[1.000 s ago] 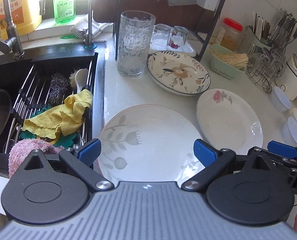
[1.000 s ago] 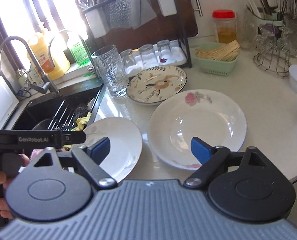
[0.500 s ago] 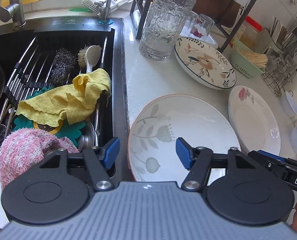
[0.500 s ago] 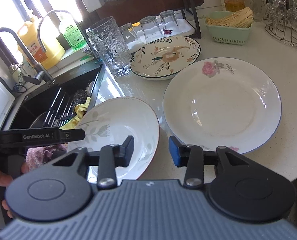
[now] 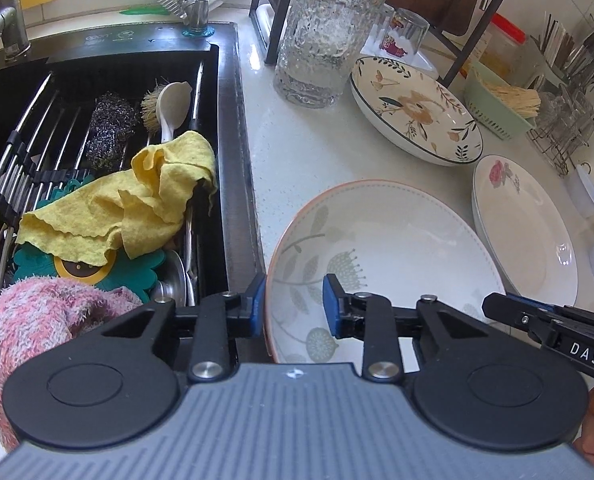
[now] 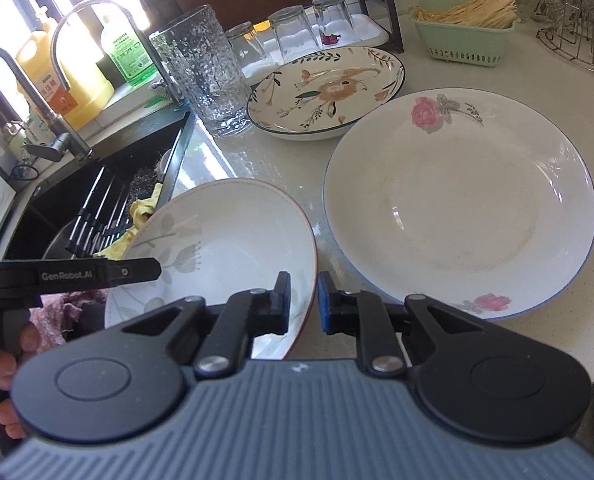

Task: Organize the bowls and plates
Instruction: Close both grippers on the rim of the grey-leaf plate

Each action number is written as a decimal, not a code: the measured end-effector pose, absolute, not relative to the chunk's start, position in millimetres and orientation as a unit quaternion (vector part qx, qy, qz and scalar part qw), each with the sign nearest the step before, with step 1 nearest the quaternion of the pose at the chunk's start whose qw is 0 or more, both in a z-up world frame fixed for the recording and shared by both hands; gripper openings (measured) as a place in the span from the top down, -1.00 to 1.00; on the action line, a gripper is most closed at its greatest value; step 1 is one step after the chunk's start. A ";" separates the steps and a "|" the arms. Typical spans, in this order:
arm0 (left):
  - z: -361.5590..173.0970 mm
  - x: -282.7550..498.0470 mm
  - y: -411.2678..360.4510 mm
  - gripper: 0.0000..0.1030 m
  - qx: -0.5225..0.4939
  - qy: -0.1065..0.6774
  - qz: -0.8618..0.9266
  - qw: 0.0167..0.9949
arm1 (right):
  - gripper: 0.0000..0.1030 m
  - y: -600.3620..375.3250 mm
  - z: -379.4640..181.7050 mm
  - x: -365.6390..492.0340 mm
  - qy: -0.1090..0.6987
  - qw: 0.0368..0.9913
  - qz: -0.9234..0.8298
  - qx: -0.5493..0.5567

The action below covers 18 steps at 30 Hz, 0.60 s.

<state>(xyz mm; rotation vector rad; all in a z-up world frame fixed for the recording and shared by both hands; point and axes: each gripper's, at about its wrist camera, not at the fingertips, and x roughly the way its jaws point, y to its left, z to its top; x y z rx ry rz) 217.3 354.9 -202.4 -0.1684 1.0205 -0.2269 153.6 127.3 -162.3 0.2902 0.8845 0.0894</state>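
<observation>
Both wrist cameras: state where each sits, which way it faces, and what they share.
Left wrist: on the left gripper, facing forward over the black sink edge; its fingers straddle the grey-leaf white plate's left rim. The right gripper's tip shows at lower right.
Right wrist: on the right gripper, facing the counter; its fingers straddle that plate's right rim. The left gripper and hand show.
Shared: that plate, the rose-print white plate, the textured glass tumbler.

Three plates ahead of my grippers

Leaf-patterned plate [image 5: 389, 256] sits nearest, its rim between my fingers; rose plate [image 6: 461, 200] lies just right of it; dark-rimmed floral plate [image 6: 325, 92] rests farther ahead.
</observation>
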 end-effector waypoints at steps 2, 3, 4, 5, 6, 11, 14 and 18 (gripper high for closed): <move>-204.4 219.1 354.5 0.33 -0.083 0.490 -0.106 0.861 | 0.66 125.6 -163.7 153.9 0.424 0.893 0.046 0.147; -205.6 220.0 353.8 0.33 -0.083 0.492 -0.106 0.860 | 0.66 124.9 -164.5 153.7 0.421 0.893 0.047 0.149; -206.7 220.6 352.8 0.33 -0.081 0.492 -0.106 0.860 | 0.66 125.1 -165.3 153.4 0.420 0.894 0.048 0.148; -207.4 221.2 352.0 0.33 -0.079 0.492 -0.106 0.861 | 0.66 125.3 -166.8 153.9 0.421 0.894 0.049 0.149; -207.6 221.5 351.4 0.33 -0.077 0.491 -0.107 0.861 | 0.66 124.9 -168.8 155.2 0.423 0.892 0.051 0.152; -207.0 222.3 350.5 0.31 -0.063 0.485 -0.100 0.867 | 0.64 122.1 -171.3 160.9 0.427 0.884 0.060 0.181; -206.8 226.3 358.9 0.31 -0.091 0.489 -0.103 0.861 | 0.64 121.0 -171.8 161.5 0.431 0.879 0.060 0.195; -203.4 228.8 363.9 0.31 -0.107 0.493 -0.109 0.857 | 0.64 121.2 -168.7 160.9 0.435 0.875 0.058 0.203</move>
